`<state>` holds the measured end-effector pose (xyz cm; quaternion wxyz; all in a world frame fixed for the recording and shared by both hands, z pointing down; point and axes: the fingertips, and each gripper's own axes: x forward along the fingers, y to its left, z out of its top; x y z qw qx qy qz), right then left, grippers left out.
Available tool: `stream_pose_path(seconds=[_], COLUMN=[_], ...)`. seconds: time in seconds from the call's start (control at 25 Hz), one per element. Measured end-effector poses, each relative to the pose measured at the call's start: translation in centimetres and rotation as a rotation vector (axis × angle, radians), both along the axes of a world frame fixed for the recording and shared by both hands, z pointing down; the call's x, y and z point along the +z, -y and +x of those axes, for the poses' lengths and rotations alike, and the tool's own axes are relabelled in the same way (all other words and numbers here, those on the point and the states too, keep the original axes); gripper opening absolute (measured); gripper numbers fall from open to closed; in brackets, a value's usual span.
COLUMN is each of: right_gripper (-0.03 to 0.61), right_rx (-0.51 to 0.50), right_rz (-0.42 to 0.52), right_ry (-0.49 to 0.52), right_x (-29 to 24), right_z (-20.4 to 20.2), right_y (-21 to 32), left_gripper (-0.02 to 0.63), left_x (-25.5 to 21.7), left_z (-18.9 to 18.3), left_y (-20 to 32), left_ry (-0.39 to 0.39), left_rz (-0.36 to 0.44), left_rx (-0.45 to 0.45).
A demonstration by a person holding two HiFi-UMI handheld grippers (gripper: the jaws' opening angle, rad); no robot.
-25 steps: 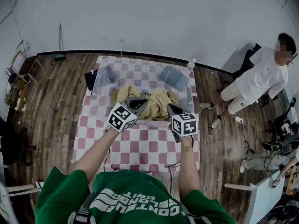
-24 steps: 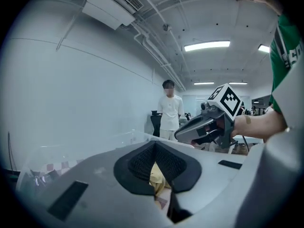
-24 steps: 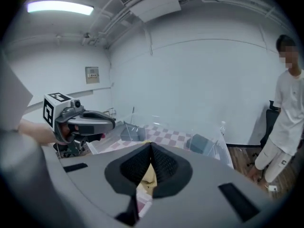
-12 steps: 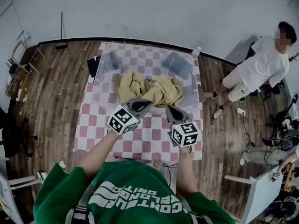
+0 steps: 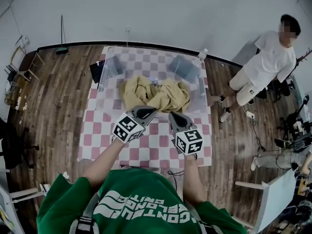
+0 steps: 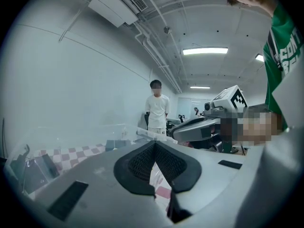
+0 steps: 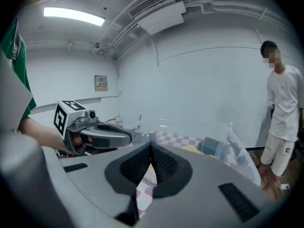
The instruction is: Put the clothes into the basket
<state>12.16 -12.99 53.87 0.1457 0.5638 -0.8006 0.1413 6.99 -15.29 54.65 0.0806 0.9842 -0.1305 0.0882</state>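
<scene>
A heap of yellow clothes lies inside the clear plastic basket at the far half of the pink-checked table. My left gripper and right gripper hover side by side just short of the basket's near edge, both shut with nothing in them. In the left gripper view the shut jaws point toward the basket wall, with the right gripper beside them. In the right gripper view the shut jaws face the basket, and a bit of yellow cloth shows inside.
A person in white stands on the wooden floor to the right of the table. A bottle stands at the table's far right corner and a dark object at its left edge. A white chair is at the lower right.
Both grippers have drawn back from over the yellow clothes toward the table's near side, still shut. The clothes stay in the basket. The bystander has shifted a little.
</scene>
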Motion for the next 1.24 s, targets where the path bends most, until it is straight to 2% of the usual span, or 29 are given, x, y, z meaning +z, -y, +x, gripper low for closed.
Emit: stream_pose_path(seconds=[1.24], right_gripper=[0.009], right_rx=[0.009], right_rz=[-0.029], right_ry=[-0.028], right_x=[1.6], right_z=[0.3], right_y=[0.2], left_gripper=[0.003], left_x=[1.4], left_z=[0.5], left_y=[0.6], left_ry=[0.004], left_rz=[-0.035], left_rx=[0.013])
